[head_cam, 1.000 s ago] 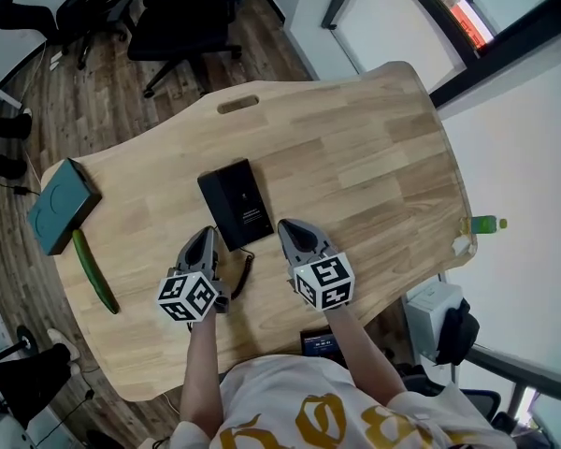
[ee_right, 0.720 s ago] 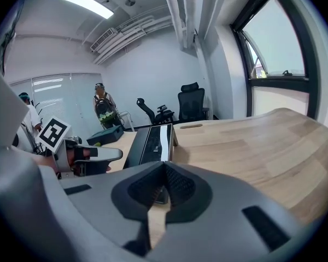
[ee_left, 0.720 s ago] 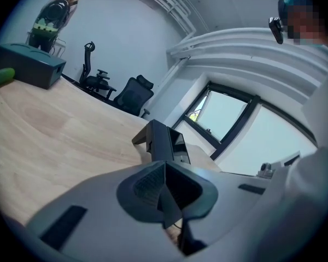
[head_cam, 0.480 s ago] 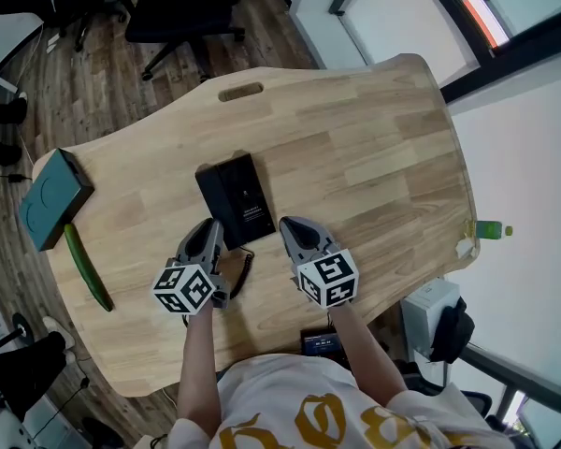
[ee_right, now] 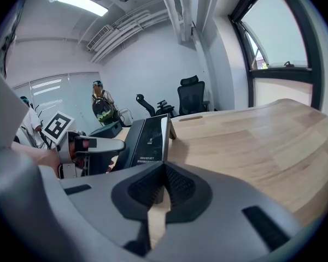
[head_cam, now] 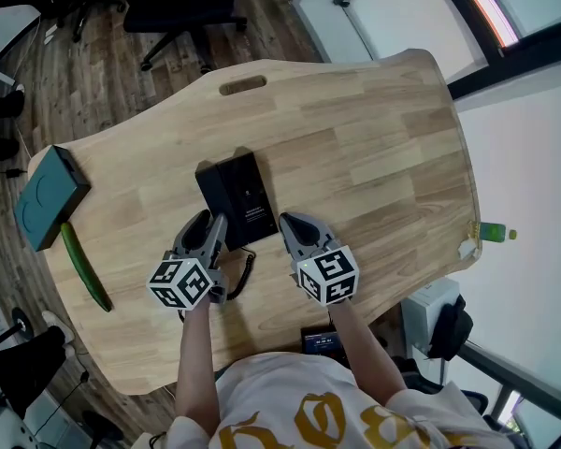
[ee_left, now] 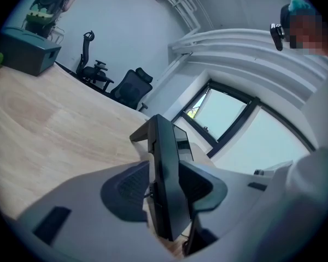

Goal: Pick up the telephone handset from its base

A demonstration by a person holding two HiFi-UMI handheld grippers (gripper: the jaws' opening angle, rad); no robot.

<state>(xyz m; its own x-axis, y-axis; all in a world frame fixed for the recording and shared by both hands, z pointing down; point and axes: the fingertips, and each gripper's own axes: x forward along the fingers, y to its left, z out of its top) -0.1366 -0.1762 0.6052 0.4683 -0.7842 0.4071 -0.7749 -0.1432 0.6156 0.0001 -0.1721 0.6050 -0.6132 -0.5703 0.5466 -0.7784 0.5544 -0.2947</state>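
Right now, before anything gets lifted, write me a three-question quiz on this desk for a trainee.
1. True or false: the jaws of the right tongs stand wide apart.
2. What stands between the jaws of the left tongs? A. a green bottle. B. the black handset. C. a teal box.
3. Fill in: the long green thing lying near the left end of the table is a ____.

Key: 1. False; they are together, with nothing between them. 2. B; those jaws have just been opening and stand apart around it. 3. Cucumber.
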